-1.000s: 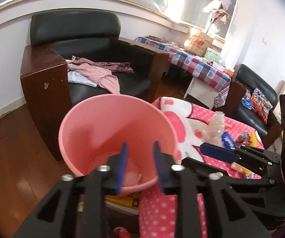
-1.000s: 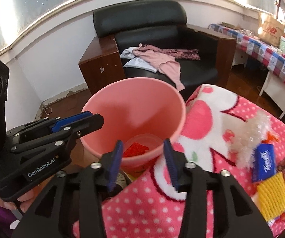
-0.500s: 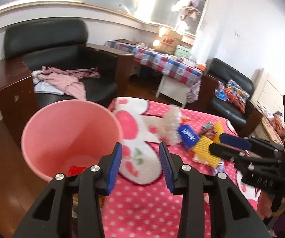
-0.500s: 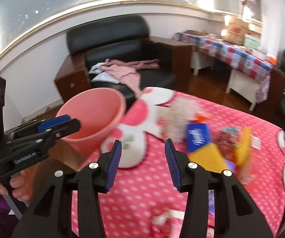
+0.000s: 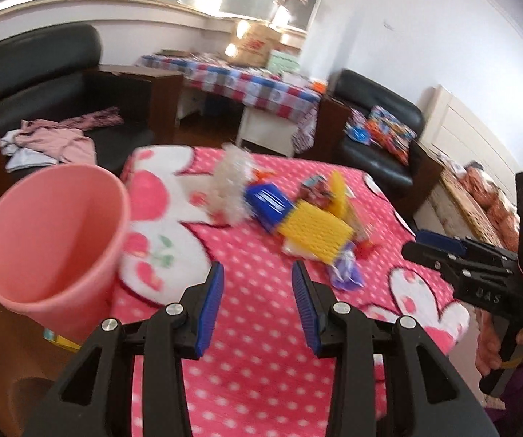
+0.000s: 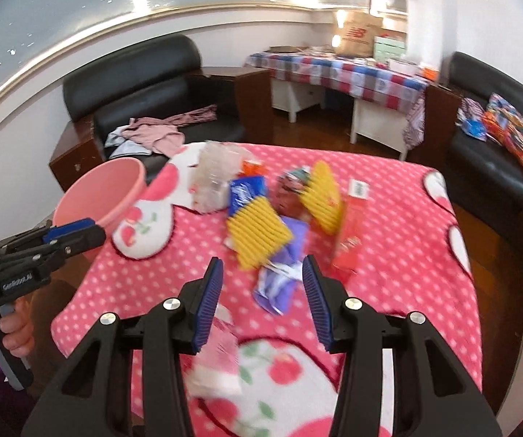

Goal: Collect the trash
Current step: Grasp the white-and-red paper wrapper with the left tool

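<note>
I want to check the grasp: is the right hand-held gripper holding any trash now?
No, the right hand-held gripper is open with nothing held, above the purple plastic wrapper.

Bucket point(image 6: 97, 196) left of wrappers point(image 6: 257, 233)

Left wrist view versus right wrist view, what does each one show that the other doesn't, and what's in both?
Only the left wrist view shows the right gripper from the side. Only the right wrist view shows the red carton, a pink packet on the near edge, and the left gripper from the side. Both show the pink bin, the blue packet, yellow wrappers and purple wrapper on the pink dotted cloth.
</note>
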`<state>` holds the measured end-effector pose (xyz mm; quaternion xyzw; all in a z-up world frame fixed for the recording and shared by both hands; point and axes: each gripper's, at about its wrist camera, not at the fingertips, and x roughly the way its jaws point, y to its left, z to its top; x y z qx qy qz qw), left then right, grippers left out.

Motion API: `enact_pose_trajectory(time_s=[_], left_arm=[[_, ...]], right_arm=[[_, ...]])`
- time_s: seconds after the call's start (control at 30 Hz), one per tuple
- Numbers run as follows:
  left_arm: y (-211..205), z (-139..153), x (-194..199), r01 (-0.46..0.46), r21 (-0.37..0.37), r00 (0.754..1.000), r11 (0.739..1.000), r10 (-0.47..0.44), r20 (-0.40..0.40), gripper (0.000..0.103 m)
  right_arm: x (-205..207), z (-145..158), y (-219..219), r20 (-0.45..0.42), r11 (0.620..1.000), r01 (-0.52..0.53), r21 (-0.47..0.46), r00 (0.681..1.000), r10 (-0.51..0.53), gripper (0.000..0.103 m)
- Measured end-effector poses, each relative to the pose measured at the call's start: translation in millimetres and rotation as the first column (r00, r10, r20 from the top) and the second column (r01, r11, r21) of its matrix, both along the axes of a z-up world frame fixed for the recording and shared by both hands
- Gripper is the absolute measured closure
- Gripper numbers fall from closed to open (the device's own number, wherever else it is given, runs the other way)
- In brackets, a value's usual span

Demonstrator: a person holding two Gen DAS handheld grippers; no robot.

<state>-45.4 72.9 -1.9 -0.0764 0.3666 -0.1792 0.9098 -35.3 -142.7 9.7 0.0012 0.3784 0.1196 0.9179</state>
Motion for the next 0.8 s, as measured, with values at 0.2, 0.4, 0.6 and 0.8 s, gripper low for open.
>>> enact_pose_trajectory(time_s=[0.2,0.4,0.6,0.8], left_arm=[[-30.5,-25.4,-3.8,0.104,-0.033,0.986,0.994,-0.107,-0.127,0.065],[-58.7,-51.1,-9.0,0.193,-0.075,0.946,0.978,-0.205,-0.252,0.065],[-81.4,-70.2,-2.8,0.203,-0.055,0.915,0.978,-0.209,-0.344,0.074],[-90.0,-78.7,7.2,0.174,-0.099,0.899,0.980,-0.199,-0.391,0.084]], right_arm=[[-10.4,-13.5,-23.8,-0.027,0.999,0.048,0.025,0.999,-0.048,0.057],[-17.1,-21.6,-32.8,-0.029,0.998,0.055,0.020,0.998,-0.054,0.057],[-17.6,-31.8,-44.9,-0.041,0.997,0.056,0.048,0.998,-0.054,0.057],[-15.6,-37.2,-47.4,-0.047,0.997,0.041,0.064,0.998,-0.038,0.057]])
